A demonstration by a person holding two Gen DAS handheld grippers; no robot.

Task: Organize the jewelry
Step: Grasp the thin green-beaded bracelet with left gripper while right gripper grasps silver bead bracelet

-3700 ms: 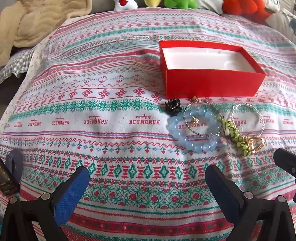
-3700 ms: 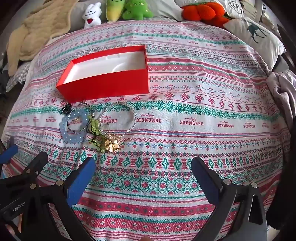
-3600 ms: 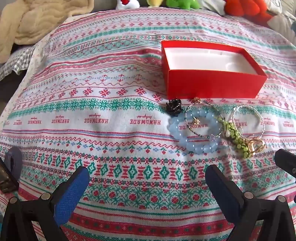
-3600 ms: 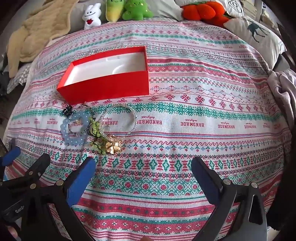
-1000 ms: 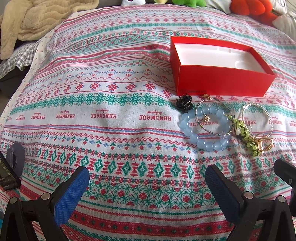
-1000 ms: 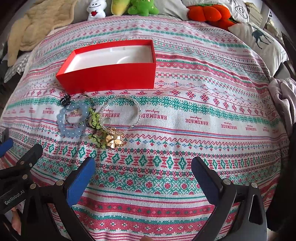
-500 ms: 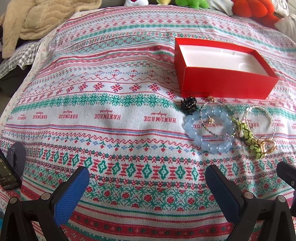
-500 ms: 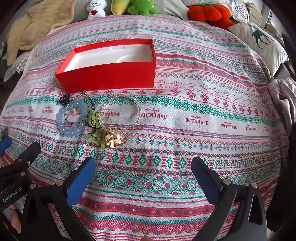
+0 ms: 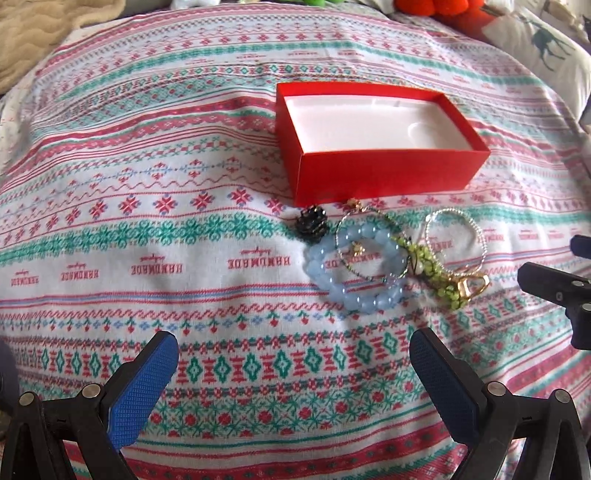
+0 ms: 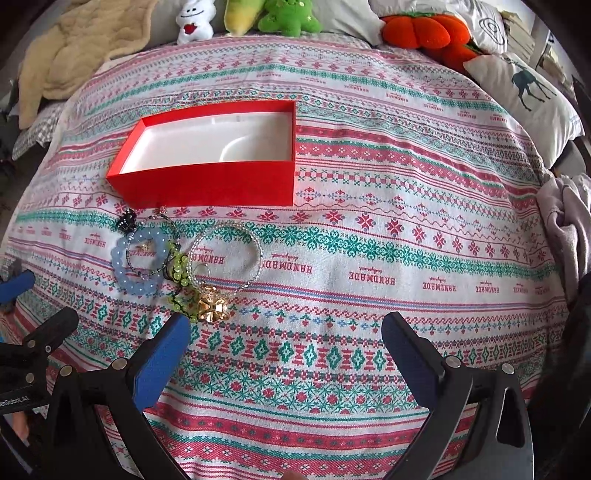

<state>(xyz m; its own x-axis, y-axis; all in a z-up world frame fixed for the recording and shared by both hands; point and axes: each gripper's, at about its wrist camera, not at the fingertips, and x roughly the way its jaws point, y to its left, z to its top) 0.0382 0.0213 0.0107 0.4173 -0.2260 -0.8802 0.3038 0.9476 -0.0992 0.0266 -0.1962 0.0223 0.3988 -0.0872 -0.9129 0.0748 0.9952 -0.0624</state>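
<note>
Jewelry: a tangled pile on the patterned cloth [image 9: 147,236], just in front of the red box [image 9: 384,177]; blue bead bracelet [image 9: 351,266], green bead strand [image 9: 436,273], silver bangle [image 10: 225,254], gold charm [image 10: 212,306].
Box: open, white inside.
Left gripper [image 9: 295,369]: fingers wide apart, holding nothing.
Right gripper [image 10: 286,354]: fingers wide apart, holding nothing.
Behind: plush toys [image 10: 288,16], pillow [image 10: 524,92].

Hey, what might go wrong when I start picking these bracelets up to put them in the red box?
The blue bead bracelet, a thin wire bangle and the green bead strand overlap, so lifting one may drag the others. The soft patterned cloth could get pinched too. Both grippers, left and right, are open and empty.
</note>
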